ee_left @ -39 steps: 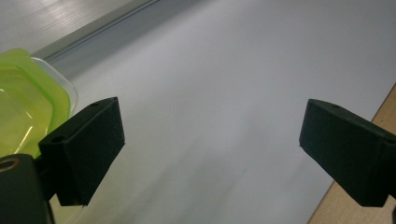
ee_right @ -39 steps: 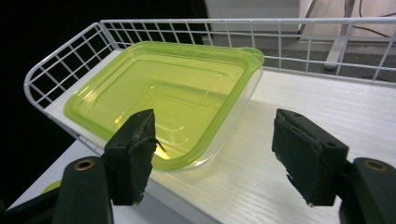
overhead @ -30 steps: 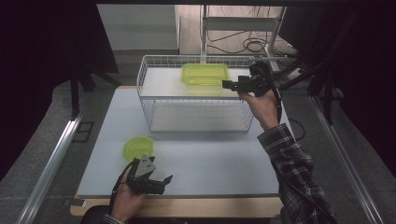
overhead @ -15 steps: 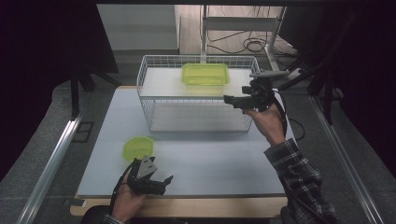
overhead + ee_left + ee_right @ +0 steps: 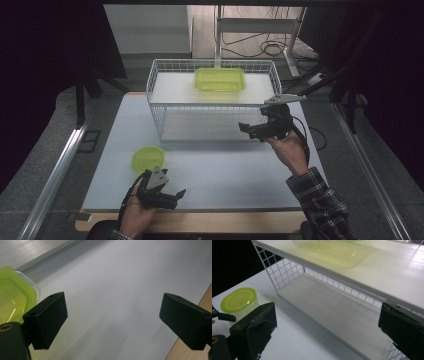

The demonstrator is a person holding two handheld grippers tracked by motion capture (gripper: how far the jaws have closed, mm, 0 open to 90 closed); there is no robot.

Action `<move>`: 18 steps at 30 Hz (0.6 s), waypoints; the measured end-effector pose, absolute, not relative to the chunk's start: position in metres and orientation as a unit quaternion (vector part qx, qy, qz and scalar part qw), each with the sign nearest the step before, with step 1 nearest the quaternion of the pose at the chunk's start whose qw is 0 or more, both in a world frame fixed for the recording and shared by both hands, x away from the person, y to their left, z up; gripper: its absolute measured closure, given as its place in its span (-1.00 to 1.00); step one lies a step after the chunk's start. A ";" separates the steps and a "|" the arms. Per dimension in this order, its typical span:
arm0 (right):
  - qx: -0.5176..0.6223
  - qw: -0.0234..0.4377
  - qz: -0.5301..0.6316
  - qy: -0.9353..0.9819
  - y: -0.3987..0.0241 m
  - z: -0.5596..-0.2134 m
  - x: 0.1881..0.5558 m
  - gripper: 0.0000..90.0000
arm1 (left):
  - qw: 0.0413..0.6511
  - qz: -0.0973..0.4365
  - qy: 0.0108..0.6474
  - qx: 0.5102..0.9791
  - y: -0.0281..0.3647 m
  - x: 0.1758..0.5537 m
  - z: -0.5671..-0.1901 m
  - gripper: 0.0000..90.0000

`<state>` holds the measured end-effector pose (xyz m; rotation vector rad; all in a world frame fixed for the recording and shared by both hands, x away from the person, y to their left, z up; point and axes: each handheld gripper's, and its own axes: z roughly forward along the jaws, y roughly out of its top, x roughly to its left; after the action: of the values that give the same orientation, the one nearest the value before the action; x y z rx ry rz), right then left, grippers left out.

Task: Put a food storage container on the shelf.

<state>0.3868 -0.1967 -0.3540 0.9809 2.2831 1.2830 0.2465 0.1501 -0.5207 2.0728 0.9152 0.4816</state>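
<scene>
The rectangular green container (image 5: 220,79) sits on the top shelf of the white wire rack (image 5: 159,107), toward its back, and nothing grips it. The right gripper (image 5: 251,129) hangs in front of the rack's right part with nothing between its fingers; they have just been opening and now stand wide apart. The left gripper (image 5: 172,196) rests near the front edge of the table (image 5: 240,175), its fingers also released and empty, just beside the small round green container (image 5: 147,158) with its lid on. From here, 1 risk is that the right gripper, low and close to the wire front, catches the mesh or the shelf edge if it swings sideways — this could push the light rack across the table. A 2nd risk: the left gripper could knock the round container if it turns toward it without rising first. Compared with 1 second ago, the right gripper has come away from the rectangular container at shelf height and now sits lower and nearer the person — the left one has stayed in place.
</scene>
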 end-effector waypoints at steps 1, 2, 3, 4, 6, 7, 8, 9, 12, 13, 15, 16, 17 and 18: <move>0.345 0.171 0.452 0.805 -0.198 -0.356 0.384 -0.99 | 0.401 0.190 0.364 0.819 0.150 0.247 -0.520 -0.83; 0.345 0.172 0.451 0.805 -0.198 -0.358 0.382 -0.99 | 0.400 0.189 0.365 0.819 0.150 0.247 -0.520 -0.84; 0.344 0.171 0.450 0.806 -0.199 -0.360 0.380 -0.99 | 0.399 0.190 0.368 0.818 0.150 0.246 -0.520 -0.84; 0.344 0.171 0.450 0.806 -0.200 -0.363 0.377 -0.99 | 0.397 0.191 0.370 0.818 0.150 0.246 -0.520 -0.84; 0.342 0.171 0.450 0.807 -0.202 -0.367 0.372 -1.00 | 0.394 0.192 0.371 0.819 0.150 0.246 -0.519 -0.85; 0.342 0.172 0.451 0.806 -0.203 -0.370 0.369 -1.00 | 0.394 0.193 0.371 0.818 0.150 0.246 -0.519 -0.86; 0.341 0.173 0.450 0.807 -0.204 -0.372 0.367 -1.00 | 0.394 0.193 0.371 0.818 0.150 0.246 -0.519 -0.86; 0.342 0.173 0.448 0.808 -0.205 -0.375 0.364 -1.00 | 0.395 0.192 0.371 0.818 0.150 0.246 -0.519 -0.86; 0.344 0.175 0.450 0.805 -0.209 -0.387 0.355 -1.00 | 0.395 0.190 0.375 0.817 0.150 0.246 -0.519 -0.89; 0.344 0.175 0.450 0.805 -0.209 -0.387 0.355 -1.00 | 0.396 0.188 0.376 0.816 0.150 0.246 -0.519 -0.89; 0.346 0.180 0.446 0.806 -0.210 -0.393 0.350 -1.00 | 0.398 0.188 0.378 0.815 0.151 0.246 -0.518 -0.90; 0.345 0.183 0.446 0.805 -0.211 -0.396 0.347 -1.00 | 0.399 0.188 0.379 0.814 0.151 0.246 -0.518 -0.91; 0.344 0.187 0.445 0.805 -0.213 -0.400 0.345 -1.00 | 0.400 0.187 0.380 0.813 0.151 0.246 -0.518 -0.91; 0.345 0.189 0.443 0.805 -0.213 -0.402 0.343 -1.00 | 0.401 0.186 0.381 0.812 0.151 0.246 -0.518 -0.92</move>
<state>0.3431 -0.2133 -0.4022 0.9699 2.2641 1.2468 0.2462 0.1513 -0.5180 2.0543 0.9643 0.4694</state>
